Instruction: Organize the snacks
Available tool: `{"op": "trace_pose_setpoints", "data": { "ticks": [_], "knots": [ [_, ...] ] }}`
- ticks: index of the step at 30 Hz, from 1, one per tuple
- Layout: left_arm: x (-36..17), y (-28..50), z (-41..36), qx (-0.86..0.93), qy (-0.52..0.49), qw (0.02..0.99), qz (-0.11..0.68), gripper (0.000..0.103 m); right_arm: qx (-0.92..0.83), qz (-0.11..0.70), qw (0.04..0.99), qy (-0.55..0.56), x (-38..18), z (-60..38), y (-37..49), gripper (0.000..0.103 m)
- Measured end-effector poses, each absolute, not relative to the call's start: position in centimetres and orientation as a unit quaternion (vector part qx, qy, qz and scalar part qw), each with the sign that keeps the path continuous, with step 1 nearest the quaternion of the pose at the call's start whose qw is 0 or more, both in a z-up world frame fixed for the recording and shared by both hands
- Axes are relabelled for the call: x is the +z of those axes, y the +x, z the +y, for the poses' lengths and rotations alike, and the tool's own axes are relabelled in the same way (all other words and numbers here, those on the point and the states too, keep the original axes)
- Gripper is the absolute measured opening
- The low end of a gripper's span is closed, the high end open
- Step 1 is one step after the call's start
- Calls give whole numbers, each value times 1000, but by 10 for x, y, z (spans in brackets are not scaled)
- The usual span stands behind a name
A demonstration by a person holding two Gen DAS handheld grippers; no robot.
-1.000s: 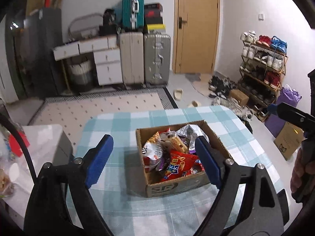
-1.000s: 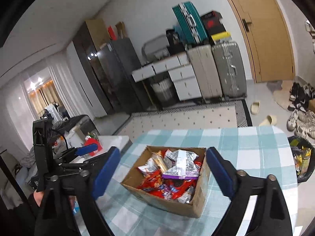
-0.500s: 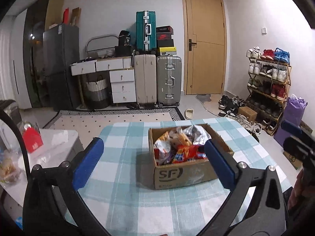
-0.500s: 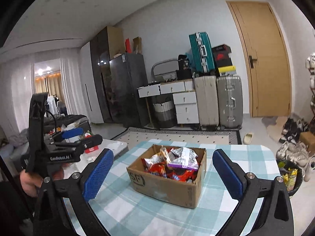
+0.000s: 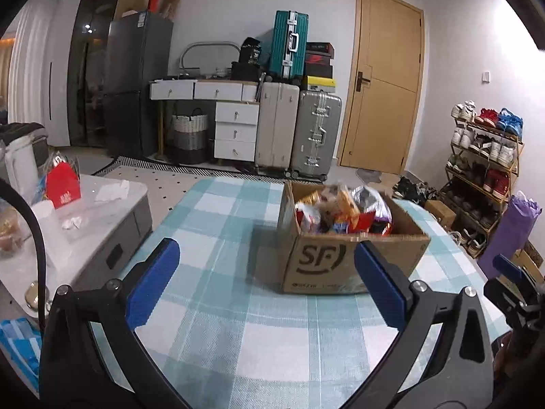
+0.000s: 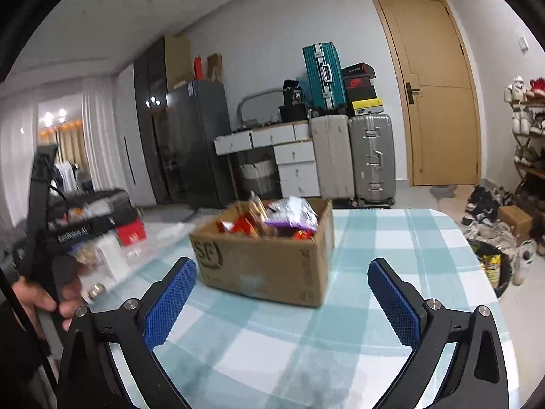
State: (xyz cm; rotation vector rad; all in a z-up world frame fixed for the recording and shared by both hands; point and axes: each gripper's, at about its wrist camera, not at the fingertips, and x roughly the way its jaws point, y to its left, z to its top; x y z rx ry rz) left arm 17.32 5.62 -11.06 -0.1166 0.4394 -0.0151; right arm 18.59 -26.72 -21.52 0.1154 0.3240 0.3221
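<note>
A cardboard box (image 5: 344, 259) marked SF stands on the teal checked tablecloth (image 5: 238, 323), filled with several snack packets (image 5: 340, 209). It also shows in the right wrist view (image 6: 265, 262), with the packets (image 6: 282, 216) heaped in it. My left gripper (image 5: 269, 283) is open and empty, low over the table in front of the box. My right gripper (image 6: 281, 298) is open and empty, also in front of the box. Each gripper shows at the edge of the other's view.
A white side table (image 5: 95, 211) with a red packet (image 5: 61, 187) and clutter stands left of the table. Suitcases (image 5: 313, 133), drawers and a door are behind. A shoe rack (image 5: 483, 156) and a bin (image 6: 494, 266) stand on the right.
Both grippers have pulled back and dropped lower, so the box now looks farther off and is seen more from the side. Both stay open.
</note>
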Motion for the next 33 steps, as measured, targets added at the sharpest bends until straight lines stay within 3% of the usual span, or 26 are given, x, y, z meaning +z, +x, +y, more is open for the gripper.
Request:
{"op": "trace_pose_setpoints", "data": {
  "ticks": [13, 33],
  "knots": [
    [-183, 181, 50, 12, -3, 979, 202, 102, 121, 144, 982, 24, -243, -267, 183, 102],
    [-185, 185, 37, 28, 31, 983, 178, 102, 126, 152, 980, 28, -243, -269, 190, 103]
  ]
}}
